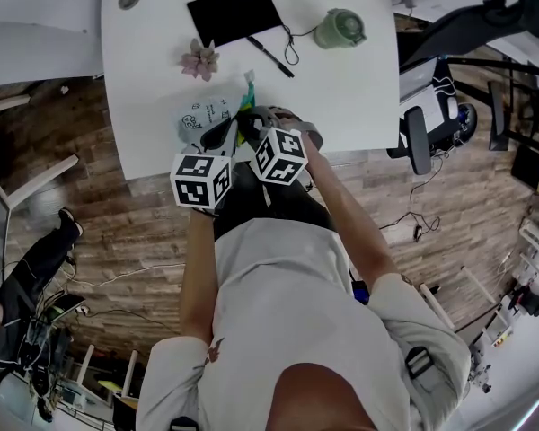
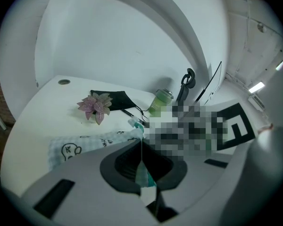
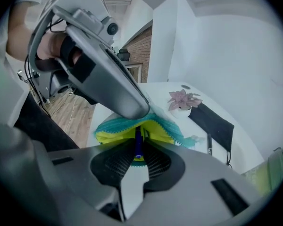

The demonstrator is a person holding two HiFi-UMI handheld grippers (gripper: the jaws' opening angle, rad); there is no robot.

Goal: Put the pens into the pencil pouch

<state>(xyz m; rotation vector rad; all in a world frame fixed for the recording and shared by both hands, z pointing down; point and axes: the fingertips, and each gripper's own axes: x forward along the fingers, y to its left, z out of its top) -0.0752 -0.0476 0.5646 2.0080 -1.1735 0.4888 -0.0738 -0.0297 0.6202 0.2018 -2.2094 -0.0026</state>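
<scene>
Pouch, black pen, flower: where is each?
pouch [image 1: 207, 115], head view, on its printed side.
black pen [image 1: 270, 57], head view, on the middle of the barrel.
flower [image 2: 95, 106], left gripper view, on the centre of the petals.

The right tongs [image 3: 137, 148] pinch a blue pen [image 3: 137, 138] at the pouch [image 3: 163, 130] mouth.

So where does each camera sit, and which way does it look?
Head view: on the person's head, looking steeply down at the white table; arms and torso show.
Left gripper view: on the left gripper, looking along jaws shut on the pencil pouch; only gripper parts show.
Right gripper view: on the right gripper, jaws shut on a blue pen; a hand shows.
Shared: all show the pink flower.
</scene>
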